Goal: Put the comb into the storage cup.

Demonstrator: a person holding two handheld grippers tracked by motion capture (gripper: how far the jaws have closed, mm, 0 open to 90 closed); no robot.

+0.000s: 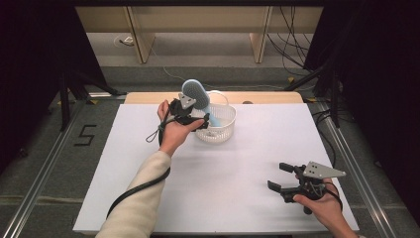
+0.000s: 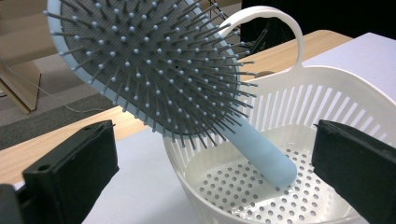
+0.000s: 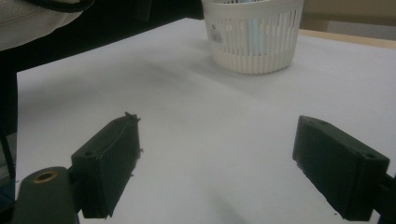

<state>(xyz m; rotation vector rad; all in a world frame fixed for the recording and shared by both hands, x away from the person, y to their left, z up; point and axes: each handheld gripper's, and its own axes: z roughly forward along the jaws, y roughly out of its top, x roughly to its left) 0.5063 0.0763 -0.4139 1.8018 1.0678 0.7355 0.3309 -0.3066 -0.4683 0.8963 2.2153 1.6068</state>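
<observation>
A light blue paddle hairbrush [image 1: 195, 93] stands with its handle down inside a white slotted basket [image 1: 224, 131] at the back of the white table. Its bristled head [image 2: 154, 65] leans out over the basket's rim [image 2: 345, 79]. My left gripper [image 1: 192, 118] is at the basket's left side, open. In the left gripper view my left gripper [image 2: 214, 135] has its jaws wide apart on either side of the brush handle, not touching it. My right gripper [image 1: 277, 175] is open near the front right of the table, holding nothing. Its jaws face the basket [image 3: 254, 37] from afar.
The white table cover [image 1: 237, 173] spans most of the table, with a wooden strip [image 1: 267, 97] at the back edge. Past the table are wooden furniture legs and cables on the floor. The person's left sleeve [image 1: 136, 203] crosses the front left.
</observation>
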